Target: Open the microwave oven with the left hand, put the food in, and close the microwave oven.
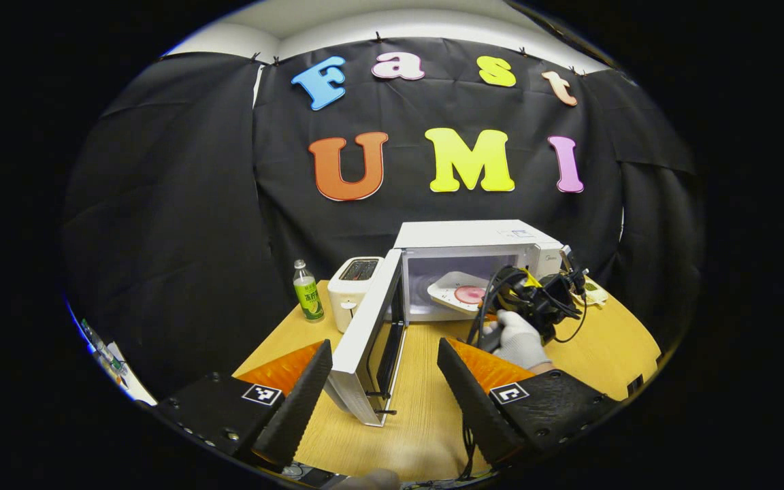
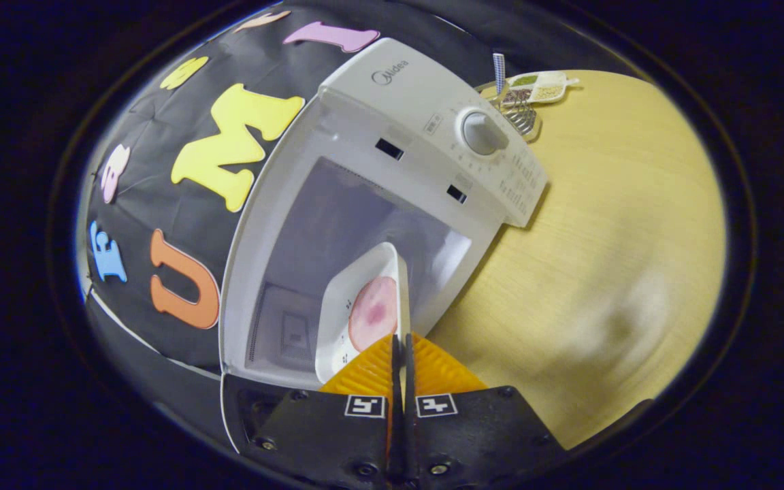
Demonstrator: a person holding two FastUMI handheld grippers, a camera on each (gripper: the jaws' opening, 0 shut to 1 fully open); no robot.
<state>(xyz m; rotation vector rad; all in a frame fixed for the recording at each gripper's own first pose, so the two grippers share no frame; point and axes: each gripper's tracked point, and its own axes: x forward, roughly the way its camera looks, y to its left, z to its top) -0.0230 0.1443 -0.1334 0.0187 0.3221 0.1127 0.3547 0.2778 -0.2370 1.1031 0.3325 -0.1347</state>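
The white plate (image 2: 354, 306) with the pink food (image 2: 373, 313) is pinched by its rim in the closed right gripper (image 2: 402, 354) — carried edge-on, halfway through the mouth of the microwave (image 2: 392, 129). The left gripper (image 1: 385, 388) is spread wide and empty, beside the swung-out door (image 1: 368, 333).

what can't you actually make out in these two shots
- Right gripper view: the plate's near edge, hidden by the right gripper clamping it.
- Right gripper view: the small items behind the microwave, too small.
- Left gripper view: the bottle label, too small.
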